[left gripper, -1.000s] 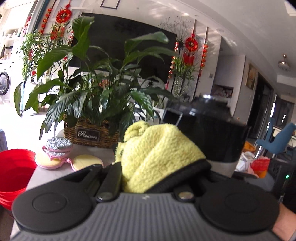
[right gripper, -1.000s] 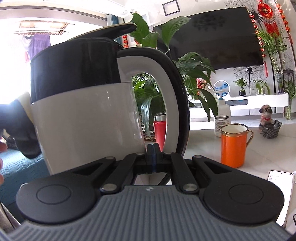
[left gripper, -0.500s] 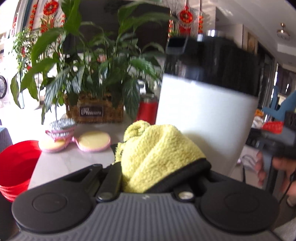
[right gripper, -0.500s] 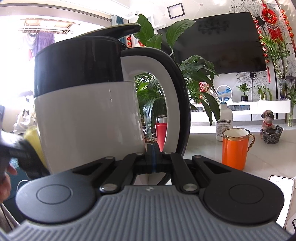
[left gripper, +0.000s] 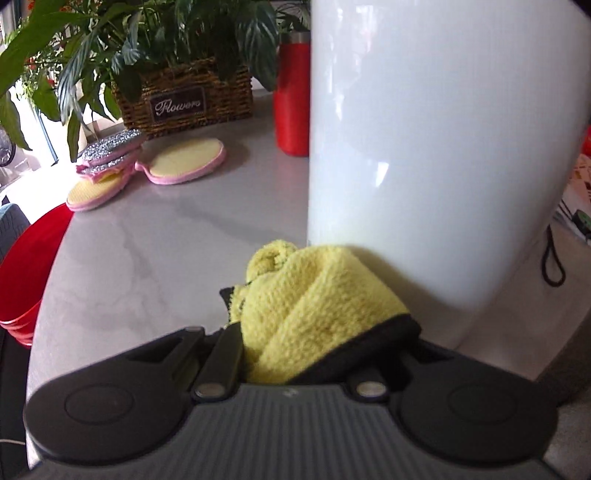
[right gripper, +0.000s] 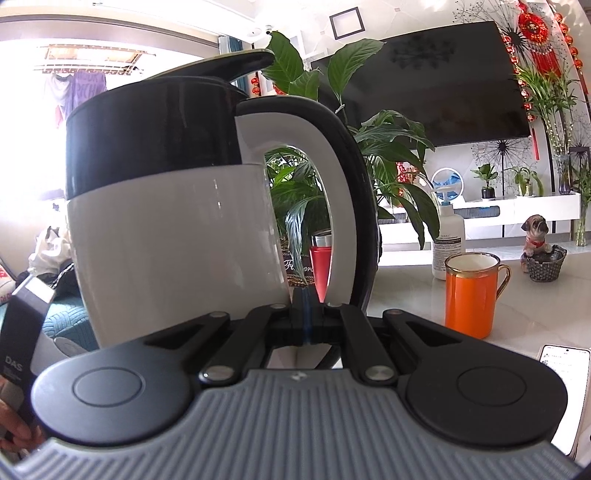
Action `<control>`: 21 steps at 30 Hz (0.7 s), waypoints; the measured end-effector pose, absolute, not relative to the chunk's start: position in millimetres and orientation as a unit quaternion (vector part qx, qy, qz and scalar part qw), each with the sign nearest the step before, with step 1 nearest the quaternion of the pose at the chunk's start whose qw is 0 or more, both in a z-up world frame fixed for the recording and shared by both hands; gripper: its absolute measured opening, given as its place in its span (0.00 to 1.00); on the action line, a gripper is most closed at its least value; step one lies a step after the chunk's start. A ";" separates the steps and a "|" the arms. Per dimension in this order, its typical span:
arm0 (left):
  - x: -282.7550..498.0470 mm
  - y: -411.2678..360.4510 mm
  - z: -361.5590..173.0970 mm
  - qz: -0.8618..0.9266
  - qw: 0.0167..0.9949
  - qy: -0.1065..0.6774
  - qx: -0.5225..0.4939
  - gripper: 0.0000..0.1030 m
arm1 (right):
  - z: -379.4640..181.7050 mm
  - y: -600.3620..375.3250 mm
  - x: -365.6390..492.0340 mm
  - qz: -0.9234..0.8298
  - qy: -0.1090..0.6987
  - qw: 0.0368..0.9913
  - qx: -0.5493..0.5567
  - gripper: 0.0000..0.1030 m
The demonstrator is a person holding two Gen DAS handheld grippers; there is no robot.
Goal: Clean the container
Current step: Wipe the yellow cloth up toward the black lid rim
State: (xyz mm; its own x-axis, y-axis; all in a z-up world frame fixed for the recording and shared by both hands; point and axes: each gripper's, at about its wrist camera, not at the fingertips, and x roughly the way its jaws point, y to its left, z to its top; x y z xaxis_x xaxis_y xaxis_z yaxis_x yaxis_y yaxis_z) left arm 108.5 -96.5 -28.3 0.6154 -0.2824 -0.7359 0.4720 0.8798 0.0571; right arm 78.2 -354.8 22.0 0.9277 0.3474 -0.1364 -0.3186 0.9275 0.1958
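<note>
Left gripper [left gripper: 314,314] is clamped on a bunched yellow cloth [left gripper: 314,295], and the cloth's far edge presses low on the white wall of the kettle [left gripper: 424,129]. Right gripper [right gripper: 308,321] is pressed together at the foot of the kettle's handle [right gripper: 347,192]; whether its pads actually pinch the handle is hidden behind the linkage.

Taking the kettle as the landmark: it stands upright at the near edge of a grey counter [left gripper: 166,240], white below and black above, its lid [right gripper: 221,66] raised. In the left wrist view a red bottle [left gripper: 293,92] stands just behind the kettle's left side. Farther left of the kettle sits a wicker basket [left gripper: 184,96] labelled "Flowers", holding a leafy plant [left gripper: 155,33]. Nearer than the basket and still left of the kettle lie round pink-rimmed pads [left gripper: 184,162], some stacked with a glittery face up. A red basin [left gripper: 26,266] sits beyond the counter's left edge.

In the right wrist view, to the kettle's right, stands an orange mug [right gripper: 469,291]. Behind the mug is a white pump bottle [right gripper: 448,240], farther right a dog figurine [right gripper: 535,236] beside a small basket. A phone [right gripper: 565,365] lies at the right edge.
</note>
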 end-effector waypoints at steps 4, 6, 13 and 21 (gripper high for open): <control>104.9 -89.2 -16.0 -0.216 0.896 0.374 0.100 0.07 | 22.0 -354.8 78.9 0.169 0.086 0.978 0.088 0.04; 100.4 -86.8 -3.0 -0.218 0.904 0.357 0.091 0.07 | 22.3 -354.9 79.2 0.169 0.088 0.978 0.088 0.04; 74.2 -70.6 54.7 -0.238 0.940 0.240 0.039 0.07 | 22.0 -355.5 79.7 0.168 0.091 0.978 0.088 0.04; 49.1 -52.4 99.4 -0.280 0.952 0.120 -0.033 0.07 | 22.1 -355.9 79.8 0.168 0.093 0.977 0.088 0.04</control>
